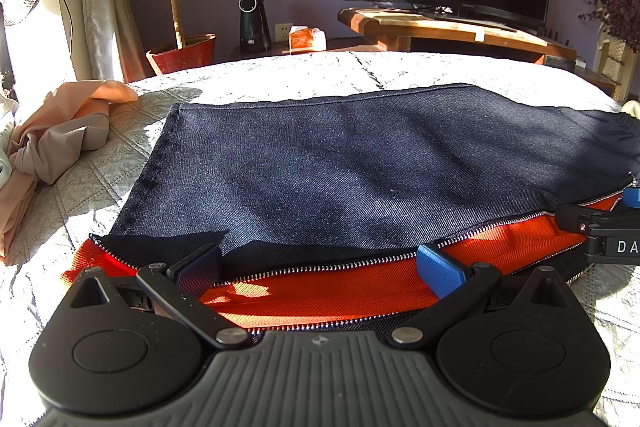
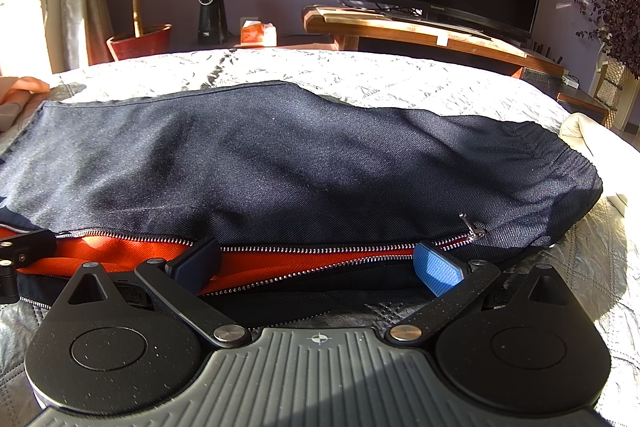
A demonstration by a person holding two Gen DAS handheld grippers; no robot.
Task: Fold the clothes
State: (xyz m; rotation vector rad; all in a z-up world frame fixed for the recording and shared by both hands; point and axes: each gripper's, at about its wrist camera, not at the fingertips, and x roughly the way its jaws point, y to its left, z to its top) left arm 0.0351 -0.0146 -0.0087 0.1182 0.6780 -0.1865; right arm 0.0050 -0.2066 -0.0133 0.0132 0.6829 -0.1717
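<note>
Here the navy jacket (image 1: 360, 155) lies crosswise on the bed (image 1: 320, 71), open zip edge nearest; left gripper (image 1: 320, 269) and right gripper (image 2: 316, 267) both gape at that edge.

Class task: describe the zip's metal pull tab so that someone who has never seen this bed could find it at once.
Start at the quilted white bed and its dark navy denim garment with orange lining. Follow the silver zip rightwards, past the right claw. The small metal pull tab sticks up there, the only loose shiny piece on the dark cloth.
</note>
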